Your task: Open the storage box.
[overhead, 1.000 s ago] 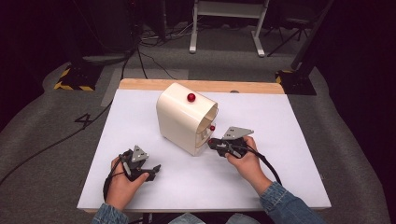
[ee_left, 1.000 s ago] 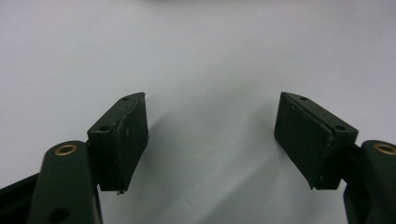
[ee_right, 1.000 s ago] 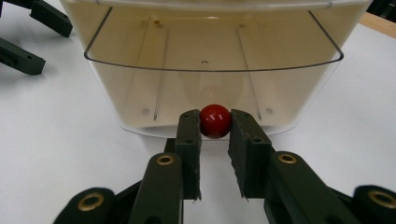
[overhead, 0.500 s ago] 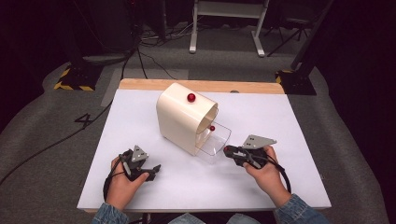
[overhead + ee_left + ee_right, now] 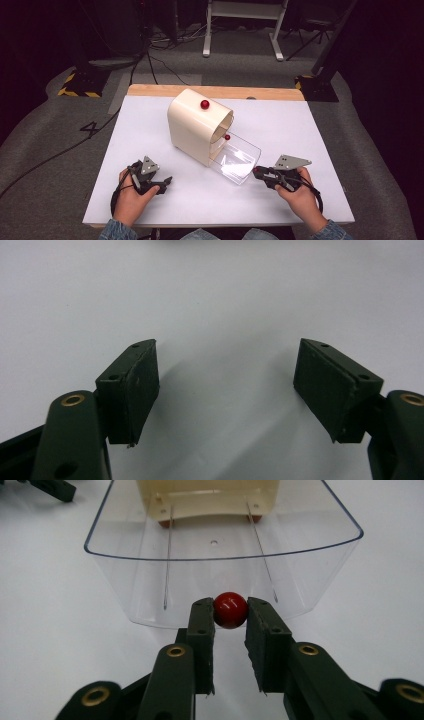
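A: Status on the R side?

B: My right gripper [image 5: 230, 611] is clamped on the red knob [image 5: 230, 610] of the clear drawer [image 5: 220, 540]. Knob sits right between the pad tips, squeezed from 9 and 3 o'clock, about half of it poking out past the tips toward 12. The fingers [image 5: 201, 630] run back toward 6.

A: And the drawer itself?

B: Pulled partway out of the cream box [image 5: 197, 125]. In the high view the clear drawer [image 5: 235, 160] sticks out of the box mouth toward 4 o'clock, front wall just beside the right gripper [image 5: 257, 173]. My right hand [image 5: 300, 195] is at 5 o'clock from the box, near the table's front edge.

A: Anything else red?

B: A second red ball [image 5: 205, 104] on top of the box, plus a small red dot [image 5: 227, 137] inside the mouth, can't tell what that is.

A: L side?

B: Left gripper [image 5: 227, 385] has its jaws spread wide, nothing between the pads, just bare white table [image 5: 225, 300] under them. In the high view the left gripper [image 5: 165, 182] lies at 7 o'clock from the box, well apart from it, with my left hand [image 5: 131, 195] around it.
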`<state>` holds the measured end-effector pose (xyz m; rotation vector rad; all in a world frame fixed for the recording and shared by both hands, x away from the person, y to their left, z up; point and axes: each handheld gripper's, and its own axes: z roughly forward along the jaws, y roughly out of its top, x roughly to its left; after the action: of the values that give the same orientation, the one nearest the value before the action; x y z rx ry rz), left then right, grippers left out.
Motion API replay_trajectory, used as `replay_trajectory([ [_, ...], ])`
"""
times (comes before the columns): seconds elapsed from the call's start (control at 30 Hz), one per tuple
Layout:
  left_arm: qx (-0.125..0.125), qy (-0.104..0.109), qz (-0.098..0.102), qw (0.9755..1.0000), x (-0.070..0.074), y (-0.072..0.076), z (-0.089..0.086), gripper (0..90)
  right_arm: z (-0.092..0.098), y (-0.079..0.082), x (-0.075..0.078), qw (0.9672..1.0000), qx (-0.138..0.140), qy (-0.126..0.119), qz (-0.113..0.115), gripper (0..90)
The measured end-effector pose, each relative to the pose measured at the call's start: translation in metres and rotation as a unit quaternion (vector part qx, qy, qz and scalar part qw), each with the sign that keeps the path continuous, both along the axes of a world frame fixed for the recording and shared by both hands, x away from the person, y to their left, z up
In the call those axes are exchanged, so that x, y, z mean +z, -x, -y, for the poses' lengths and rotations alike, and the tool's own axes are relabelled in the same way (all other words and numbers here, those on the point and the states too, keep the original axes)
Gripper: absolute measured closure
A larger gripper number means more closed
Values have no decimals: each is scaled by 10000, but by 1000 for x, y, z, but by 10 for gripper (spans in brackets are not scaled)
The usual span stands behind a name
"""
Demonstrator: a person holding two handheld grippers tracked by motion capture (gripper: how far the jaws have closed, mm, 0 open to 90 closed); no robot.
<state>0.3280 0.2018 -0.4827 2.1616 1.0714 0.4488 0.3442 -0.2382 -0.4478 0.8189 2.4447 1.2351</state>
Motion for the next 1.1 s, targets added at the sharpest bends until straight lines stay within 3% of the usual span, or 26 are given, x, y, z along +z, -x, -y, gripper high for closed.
replay_trajectory([
  [0.17, -5, 0, -2, 10000, 0, 0, 0, 267, 2, 0, -7, 9999, -112, 48, -61, 476],
  [0.27, 2, 24, -23, 10000, 0, 0, 0, 266, 7, 3, -4, 9999, -85, -118, 19, 424],
  [0.5, -6, 26, -43, 10000, 0, -1, -1, 266, 11, 4, 14, 9992, -86, -345, 206, 412],
  [0.87, 12, 65, -75, 10000, 0, -1, -1, 264, -16, -7, 51, 9972, 105, -532, 506, 418],
  [1.1, 8, 53, -80, 10000, 0, -1, -1, 264, -36, -17, 67, 9960, 194, -779, 394, 418],
])
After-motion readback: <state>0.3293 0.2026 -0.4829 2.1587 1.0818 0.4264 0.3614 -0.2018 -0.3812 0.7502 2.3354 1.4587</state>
